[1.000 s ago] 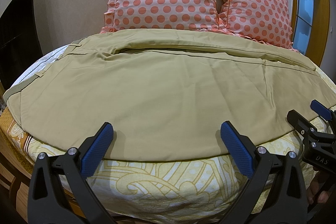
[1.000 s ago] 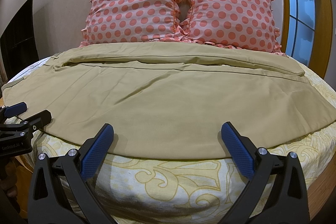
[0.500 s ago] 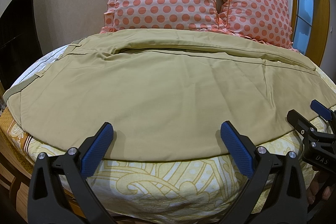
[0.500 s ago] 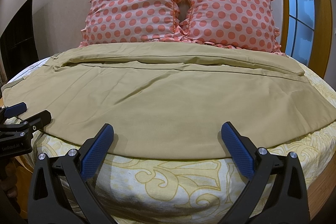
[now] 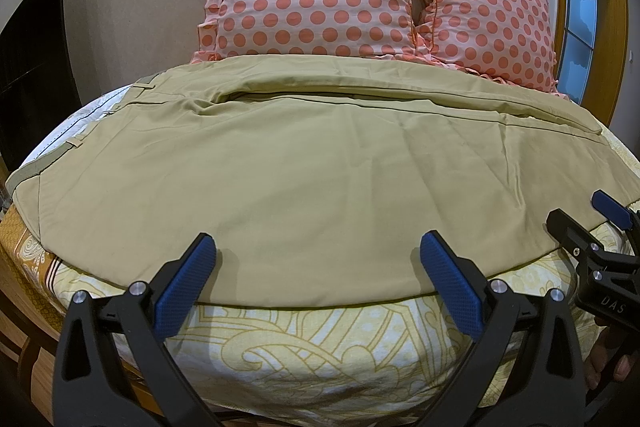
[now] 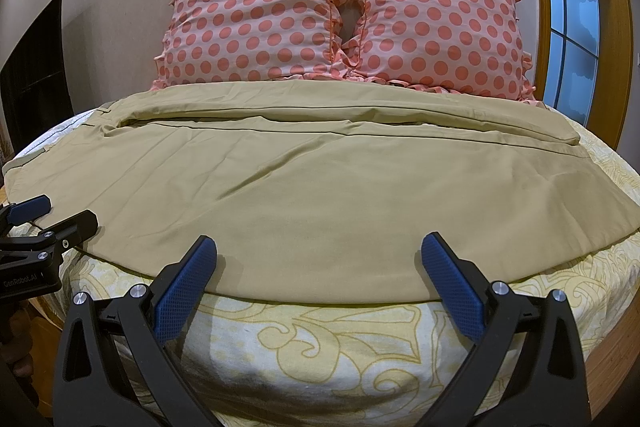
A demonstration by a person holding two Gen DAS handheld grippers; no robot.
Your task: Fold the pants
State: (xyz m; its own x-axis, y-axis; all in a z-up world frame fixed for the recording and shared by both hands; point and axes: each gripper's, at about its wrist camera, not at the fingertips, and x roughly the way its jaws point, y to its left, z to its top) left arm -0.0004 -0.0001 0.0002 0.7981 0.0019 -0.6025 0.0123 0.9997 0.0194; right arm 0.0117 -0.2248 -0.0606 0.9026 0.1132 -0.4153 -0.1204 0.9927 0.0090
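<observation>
1. Left wrist view against the pictures from a second and half a second ago: nothing has shifted. The left tool (image 5: 318, 259) hangs at the same spot over the near hem of the pants (image 5: 312, 179), and no crease in the cloth has changed.
2. Right wrist view says the same: the right tool (image 6: 319, 259) has not moved, and the left tool (image 6: 56, 215) sits at the same place at the far left of its frame.
3. My reading is that this is a pause before the first grasp; no fold looks begun, so the task is still at its start.
4. Left tool: jaws spread wide, blue pads (image 5: 188, 279) well apart, nothing between them. It hovers just short of the cloth's near edge.
5. Right tool: likewise wide open and holding nothing, poised over the same near edge, further right along it.
6. Pants, from each tool's left to its right: khaki, laid flat across the bed (image 5: 320, 343), the waistband with belt loops far off to the left, and the leg ends far to the right. One leg lies ahead of the tools, with the other beyond it toward the polka-dot pillows (image 6: 344, 11).
7. Cloth is mostly smooth, with shallow diagonal wrinkles ahead of the tools; the near edge rests on the yellow patterned bedsheet (image 6: 340, 347).
</observation>
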